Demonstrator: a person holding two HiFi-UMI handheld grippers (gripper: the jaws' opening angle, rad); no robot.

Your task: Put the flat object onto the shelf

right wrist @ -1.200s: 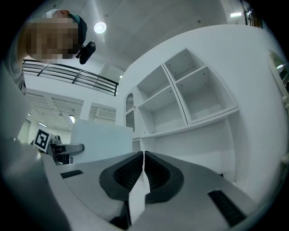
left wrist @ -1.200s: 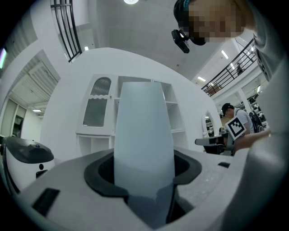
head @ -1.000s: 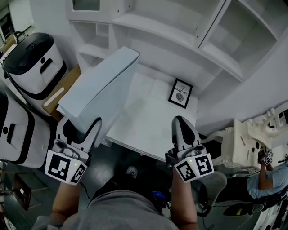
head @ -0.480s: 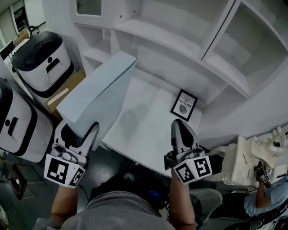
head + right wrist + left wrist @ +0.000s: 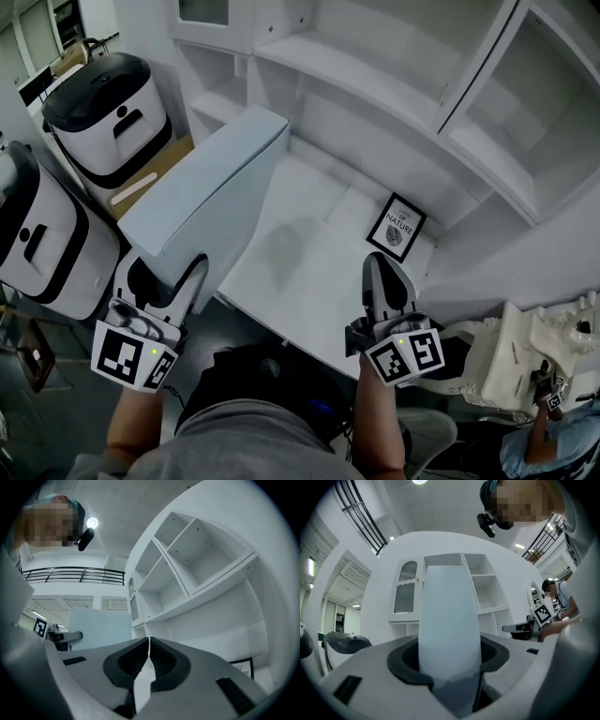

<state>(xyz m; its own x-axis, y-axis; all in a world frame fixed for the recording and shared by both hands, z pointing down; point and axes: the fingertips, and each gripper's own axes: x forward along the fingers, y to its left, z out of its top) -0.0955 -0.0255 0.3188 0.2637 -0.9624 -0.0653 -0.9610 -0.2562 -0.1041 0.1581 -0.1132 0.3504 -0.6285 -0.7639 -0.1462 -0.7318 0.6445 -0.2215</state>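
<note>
The flat object [image 5: 208,192] is a large pale white box, tilted on edge, with its far end over the left part of the shelf's lower board [image 5: 309,258]. My left gripper [image 5: 166,267] is shut on its near end, and in the left gripper view the flat object [image 5: 449,611] fills the gap between the jaws of the left gripper [image 5: 449,654]. My right gripper [image 5: 382,267] hovers over the board's front edge, shut and empty. In the right gripper view the right gripper [image 5: 149,649] has its pads together, and the flat object [image 5: 98,625] stands to the left.
The white shelf unit [image 5: 394,84] has open compartments above the board. A small framed picture [image 5: 400,228] leans at the board's back right. Two white bins with black lids [image 5: 108,112] and cardboard [image 5: 145,178] stand left. A white ornate piece [image 5: 525,352] sits right.
The head view has shifted, so the shelf and framed picture sit lower and further right. The left gripper keeps its hold on the flat object; the right gripper stays shut.
</note>
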